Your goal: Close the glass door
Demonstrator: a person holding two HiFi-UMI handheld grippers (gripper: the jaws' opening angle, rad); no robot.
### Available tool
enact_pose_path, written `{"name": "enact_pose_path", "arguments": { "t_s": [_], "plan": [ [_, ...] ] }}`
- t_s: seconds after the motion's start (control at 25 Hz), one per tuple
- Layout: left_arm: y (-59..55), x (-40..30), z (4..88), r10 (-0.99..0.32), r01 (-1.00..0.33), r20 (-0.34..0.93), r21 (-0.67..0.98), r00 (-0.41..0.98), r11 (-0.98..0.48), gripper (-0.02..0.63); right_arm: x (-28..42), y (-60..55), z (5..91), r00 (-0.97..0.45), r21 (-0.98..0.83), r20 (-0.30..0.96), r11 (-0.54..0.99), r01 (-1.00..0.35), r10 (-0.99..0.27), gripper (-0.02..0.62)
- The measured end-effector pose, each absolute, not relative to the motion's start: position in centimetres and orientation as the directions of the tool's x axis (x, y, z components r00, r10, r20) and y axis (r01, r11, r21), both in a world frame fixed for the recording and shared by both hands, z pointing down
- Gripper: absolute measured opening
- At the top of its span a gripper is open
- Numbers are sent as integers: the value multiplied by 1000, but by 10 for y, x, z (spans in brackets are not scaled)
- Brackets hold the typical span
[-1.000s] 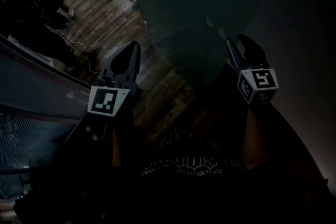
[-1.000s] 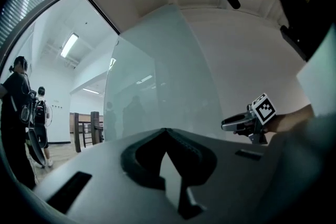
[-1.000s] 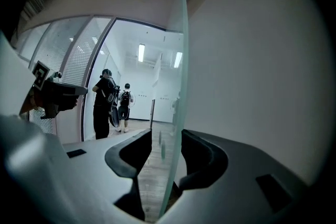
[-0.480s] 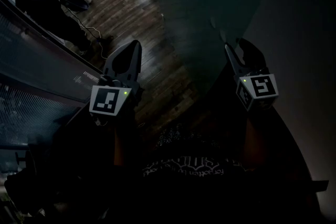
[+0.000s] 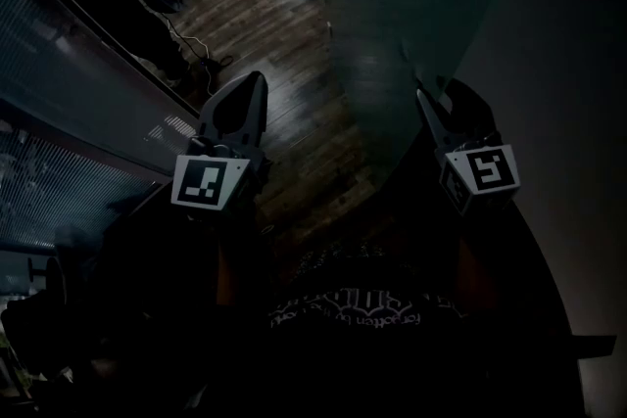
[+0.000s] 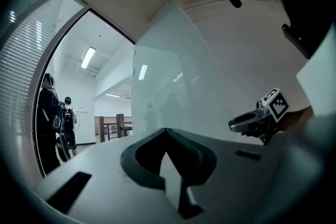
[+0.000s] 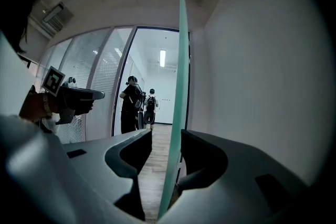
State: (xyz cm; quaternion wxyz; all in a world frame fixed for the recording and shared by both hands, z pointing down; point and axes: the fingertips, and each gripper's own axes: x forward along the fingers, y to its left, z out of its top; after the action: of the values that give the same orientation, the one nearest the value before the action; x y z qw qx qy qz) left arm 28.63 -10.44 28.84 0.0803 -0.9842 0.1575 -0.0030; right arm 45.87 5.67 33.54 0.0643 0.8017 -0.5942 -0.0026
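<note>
Right gripper view shows the glass door (image 7: 177, 60) edge-on, its long edge running upright through mid-frame. It passes between the jaws of the right hand-held gripper (image 7: 166, 136), which stand apart astride it, one jaw seemingly touching. The left hand-held gripper (image 6: 167, 132) is closed, empty and farther from the edge.

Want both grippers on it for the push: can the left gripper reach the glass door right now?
Probably yes. The left gripper, jaws together and empty, hangs over open wood floor beside the glass door, with nothing between them. The right gripper has its open jaws straddling the door's edge.
</note>
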Motion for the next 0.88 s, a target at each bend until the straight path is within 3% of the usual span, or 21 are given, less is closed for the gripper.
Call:
{"name": "enact_pose_path", "arguments": {
  "t_s": [0.16, 0.48, 0.88],
  "plan": [
    [-116, 274, 297, -316, -314, -14, -153, 949, -937, -9, 448, 39, 340, 285, 106, 73, -277, -955, -956, 163],
    [-136, 183, 279, -316, -317, -28, -137, 948, -939, -9, 368, 9, 318, 286, 124, 84, -274, -954, -955, 163],
    [-155, 100, 274, -375, -374, -25, -141, 927, -916, -9, 317, -26, 311, 269, 117, 80, -259, -959, -960, 163]
  ]
}}
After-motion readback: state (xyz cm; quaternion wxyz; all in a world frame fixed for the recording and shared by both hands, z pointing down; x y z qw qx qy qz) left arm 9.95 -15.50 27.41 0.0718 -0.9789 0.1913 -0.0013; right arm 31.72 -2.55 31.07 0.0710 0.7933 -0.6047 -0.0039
